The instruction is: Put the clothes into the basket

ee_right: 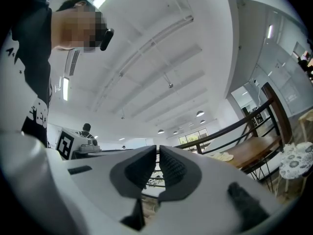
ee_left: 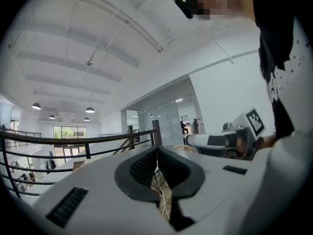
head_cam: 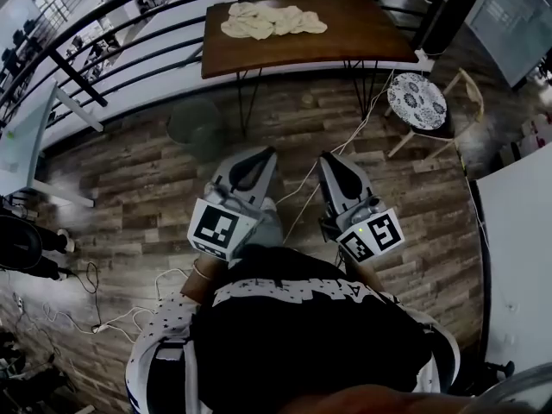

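**Both grippers clenched and empty, well short of the table with the clothes**

Head view, looking steeply down. The left gripper and the right gripper are held side by side in front of the person's dark shirt, both pointing towards the table. Each gripper's own view shows its jaws pressed together with nothing between them.

The clothes, a pale crumpled heap, lie on the far left part of the brown table top, well apart from both grippers. The basket, round, greenish and faint in this view, stands on the plank floor just in front of the table's left legs, ahead and to the left of the left gripper.

Between the grippers and the table lies open floor. It is crossed by thin white cables that run from beside the grippers towards the table legs.

A stool with a patterned round seat stands by the table's right end. A black railing runs behind and to the left of the table. A white surface fills the right edge of the view.
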`<state>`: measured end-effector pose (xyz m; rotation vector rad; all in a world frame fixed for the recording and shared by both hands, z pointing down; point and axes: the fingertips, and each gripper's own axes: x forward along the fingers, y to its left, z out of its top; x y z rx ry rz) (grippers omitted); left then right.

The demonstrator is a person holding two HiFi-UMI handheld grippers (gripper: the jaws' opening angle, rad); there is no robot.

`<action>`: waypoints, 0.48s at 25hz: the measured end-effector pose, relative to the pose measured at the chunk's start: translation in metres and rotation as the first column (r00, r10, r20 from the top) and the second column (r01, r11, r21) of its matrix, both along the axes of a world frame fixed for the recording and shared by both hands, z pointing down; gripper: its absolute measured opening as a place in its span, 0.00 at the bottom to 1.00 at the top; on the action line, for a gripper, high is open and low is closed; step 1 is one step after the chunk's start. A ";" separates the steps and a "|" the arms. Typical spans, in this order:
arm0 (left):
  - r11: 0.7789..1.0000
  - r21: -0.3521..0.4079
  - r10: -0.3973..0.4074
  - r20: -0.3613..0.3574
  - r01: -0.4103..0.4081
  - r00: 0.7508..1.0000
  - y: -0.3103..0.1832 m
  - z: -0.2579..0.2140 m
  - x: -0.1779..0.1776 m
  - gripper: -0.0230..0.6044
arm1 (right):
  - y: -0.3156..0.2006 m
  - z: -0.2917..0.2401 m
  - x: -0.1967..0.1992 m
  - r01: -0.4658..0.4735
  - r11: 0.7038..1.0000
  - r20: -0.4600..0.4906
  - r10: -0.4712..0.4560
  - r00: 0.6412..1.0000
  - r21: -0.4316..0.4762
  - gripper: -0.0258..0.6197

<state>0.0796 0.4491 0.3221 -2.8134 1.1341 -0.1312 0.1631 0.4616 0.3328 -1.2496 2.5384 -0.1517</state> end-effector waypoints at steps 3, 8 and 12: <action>1.000 0.003 -0.001 -0.009 0.001 1.000 -0.012 -0.004 0.000 0.06 | -0.009 -0.003 -0.001 0.006 1.000 -0.010 -0.006 1.000 -0.001 0.09; 1.000 0.002 -0.015 -0.002 0.015 1.000 -0.025 -0.002 0.000 0.06 | -0.027 -0.005 -0.003 0.024 1.000 -0.021 -0.024 0.999 -0.004 0.09; 0.999 -0.010 -0.036 -0.015 0.036 0.999 -0.035 0.002 -0.006 0.06 | -0.036 0.000 -0.009 0.047 0.999 -0.030 -0.048 0.998 -0.014 0.09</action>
